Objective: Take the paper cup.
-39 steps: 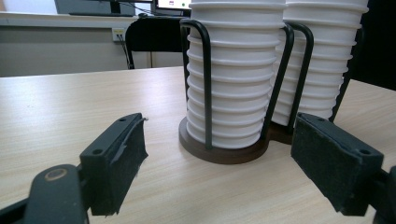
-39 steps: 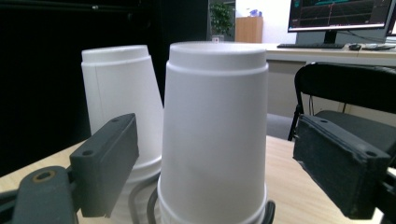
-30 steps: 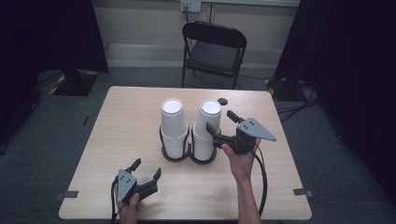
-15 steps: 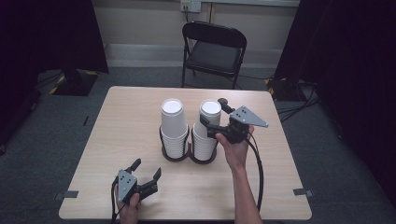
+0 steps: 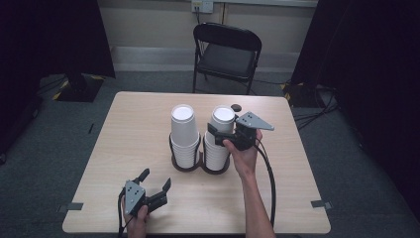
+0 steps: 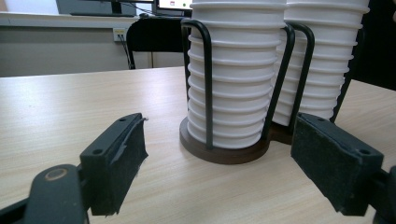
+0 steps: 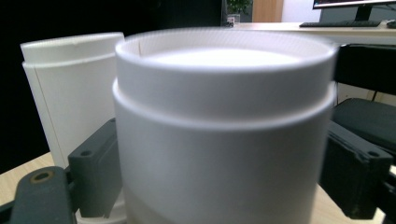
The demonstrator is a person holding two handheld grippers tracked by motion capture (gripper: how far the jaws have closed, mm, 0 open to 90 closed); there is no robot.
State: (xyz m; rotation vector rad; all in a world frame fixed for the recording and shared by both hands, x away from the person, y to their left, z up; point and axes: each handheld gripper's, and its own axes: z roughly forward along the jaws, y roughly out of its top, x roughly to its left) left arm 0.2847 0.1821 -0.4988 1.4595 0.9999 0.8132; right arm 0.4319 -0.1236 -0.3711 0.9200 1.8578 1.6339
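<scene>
The cup holder, a dark double rack, stands near the middle of the surface, well away from every edge. It carries two stacks of white cups: the left stack and the right stack, side by side. The right hand-held gripper is at the top of the right stack, its jaws either side of the uppermost cup; whether the pads press on it cannot be told. The left hand-held gripper rests released, jaws wide apart, toward the near edge, in front and to the left of the holder, with bare surface around it. A folding chair stands beyond the far edge.
</scene>
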